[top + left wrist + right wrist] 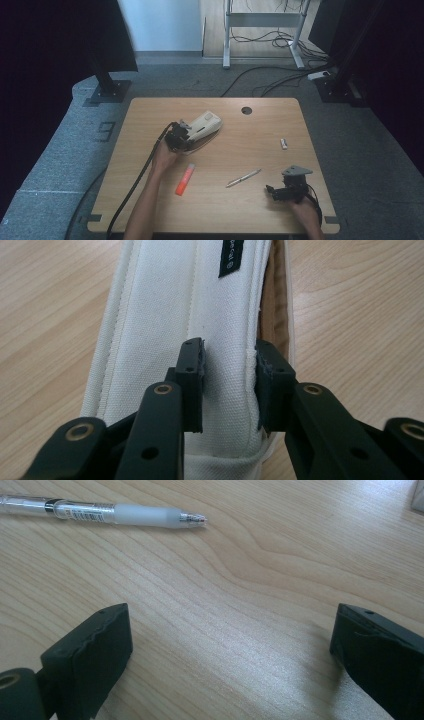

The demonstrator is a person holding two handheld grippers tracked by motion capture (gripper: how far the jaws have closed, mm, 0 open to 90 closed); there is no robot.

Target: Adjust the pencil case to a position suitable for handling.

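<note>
A white fabric pouch [206, 124] lies at the back middle of the wooden table [150, 115]. My left gripper [178, 136] is at its near end. In the left gripper view the pouch [165, 300] runs away from me, with a black label [230, 257] on top. My left gripper [230, 375] is shut on a fold of its cloth beside the brown-lined opening [274, 310]. At the front right my right gripper [273, 192] rests low over the table. In its own view the right gripper [230, 645] is open on bare wood, and a clear pen [115, 514] lies ahead of it.
An orange highlighter [185, 179] lies near the front middle, and the pen [243, 178] is just right of it. A small white object [283, 144] sits toward the right edge. A round cable hole [246, 110] is at the back. Stands and cables surround the table.
</note>
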